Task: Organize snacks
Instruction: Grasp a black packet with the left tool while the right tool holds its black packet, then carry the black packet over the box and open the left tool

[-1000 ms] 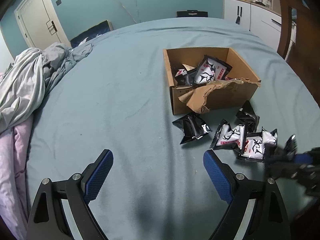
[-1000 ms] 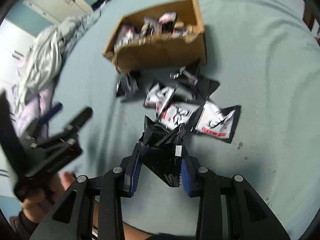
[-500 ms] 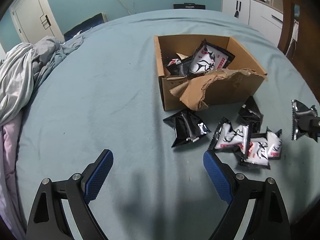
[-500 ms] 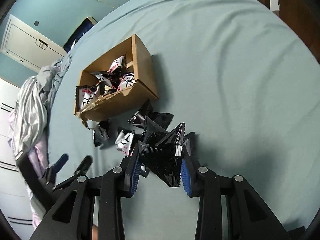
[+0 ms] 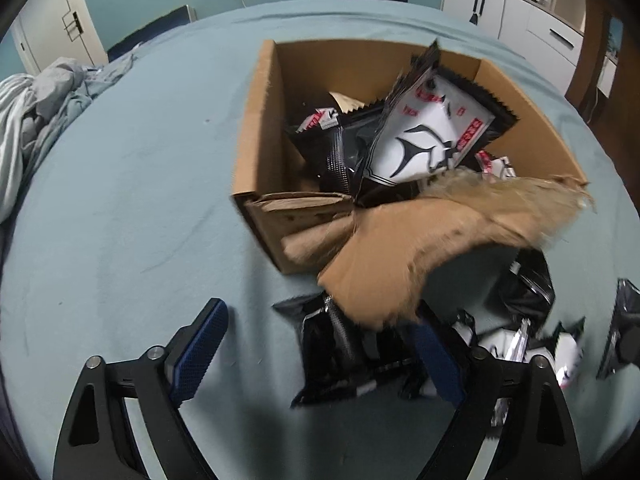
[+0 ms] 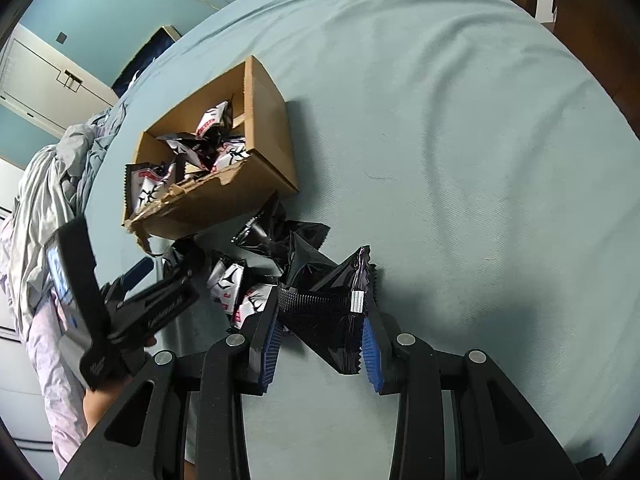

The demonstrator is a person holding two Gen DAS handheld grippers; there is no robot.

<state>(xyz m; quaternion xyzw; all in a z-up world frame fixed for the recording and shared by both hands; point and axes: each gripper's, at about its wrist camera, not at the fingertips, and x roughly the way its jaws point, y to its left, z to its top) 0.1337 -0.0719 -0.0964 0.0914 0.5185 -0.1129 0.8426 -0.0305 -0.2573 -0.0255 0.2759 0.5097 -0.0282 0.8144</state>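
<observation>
An open cardboard box (image 5: pixel 260 128) with a torn front flap holds several black-and-white snack packets (image 5: pixel 432 136). More packets lie on the teal bed in front of it. My left gripper (image 5: pixel 320 344) is open, low over the bed, with a black packet (image 5: pixel 340 352) lying between its fingers. My right gripper (image 6: pixel 320 336) is shut on a black snack packet (image 6: pixel 320 304) and holds it above the loose pile (image 6: pixel 232 280). The box (image 6: pixel 264 120) sits beyond that pile. The left gripper (image 6: pixel 156 292) shows at the left of the right wrist view.
Crumpled grey bedding (image 5: pixel 36 120) lies at the bed's left edge. White cabinets (image 5: pixel 520 20) and a brown wooden post (image 5: pixel 596 32) stand at the back right. A white door (image 5: pixel 52 36) is at the back left.
My left gripper has moved forward and right, close to the box, so a black packet now lies between its fingers. My right gripper has lifted with its packet and stays shut.
</observation>
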